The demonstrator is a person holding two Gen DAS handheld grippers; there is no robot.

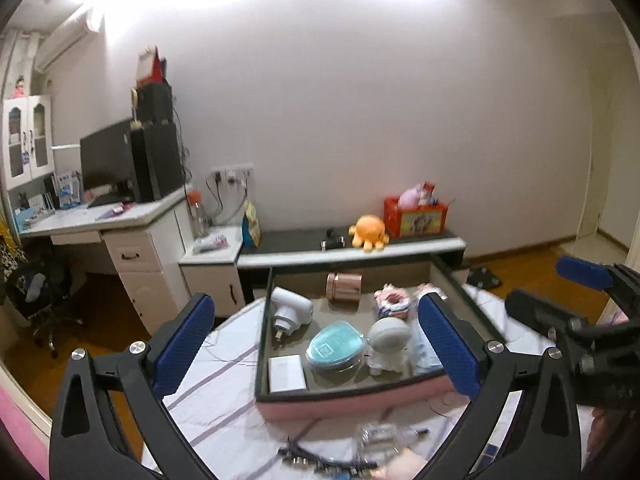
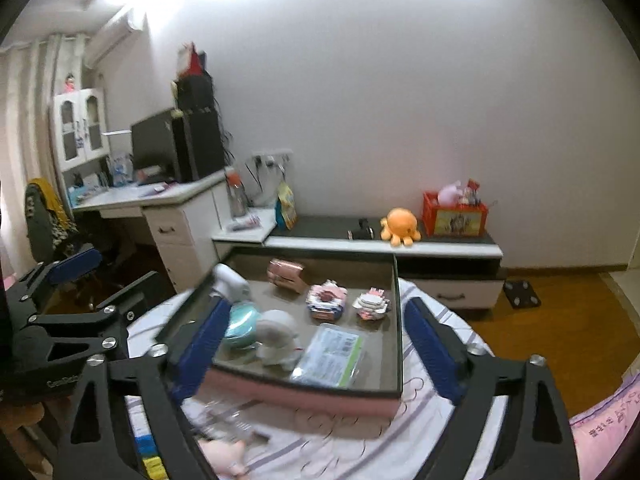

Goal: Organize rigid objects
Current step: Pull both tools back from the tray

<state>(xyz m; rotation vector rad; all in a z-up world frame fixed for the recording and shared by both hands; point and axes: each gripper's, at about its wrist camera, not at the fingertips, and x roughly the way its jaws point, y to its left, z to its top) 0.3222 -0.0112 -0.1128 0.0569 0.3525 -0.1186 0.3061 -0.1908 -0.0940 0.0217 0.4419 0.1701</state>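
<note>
Resting on a round table (image 1: 216,392) draped in a striped white cloth: a shallow tray (image 1: 344,400) with dark walls and a pink front edge. Both grippers held above its near side, jaws spread wide, nothing between the blue pads. Left gripper (image 1: 316,344) released, its fingers (image 1: 184,344) framing the tray from the near left. Right gripper (image 2: 316,352) likewise released and empty, one finger over the tray's left wall, the other out past its right wall.

Lying inside the tray, seen from the left wrist: a white plug adapter (image 1: 290,312) at back left, a shiny copper tin (image 1: 345,287) on its side at the back, a flat white box (image 1: 286,373) at front left, a teal lidded container (image 1: 336,350) just beside it, a pale round-headed figure (image 1: 389,342) touching the container's right side, and a small pink-and-white toy (image 1: 394,305) behind that. Seen from the right wrist: a clear packet (image 2: 330,354) with green print at the front right, lettering too blurred to read, and a second small pink-and-white toy (image 2: 372,300) behind it.

Blurred in front of the tray: a tangle of clear plastic and dark cable (image 1: 332,458), plus something soft and pink (image 2: 226,454).

Beyond, on a low cabinet (image 2: 384,246): an orange plush octopus (image 2: 400,226) and a red crate (image 2: 454,216) with a printed picture, text unreadable. Faint embossed lettering on the other gripper's body at the left edge of the right-wrist view, only partly legible.
</note>
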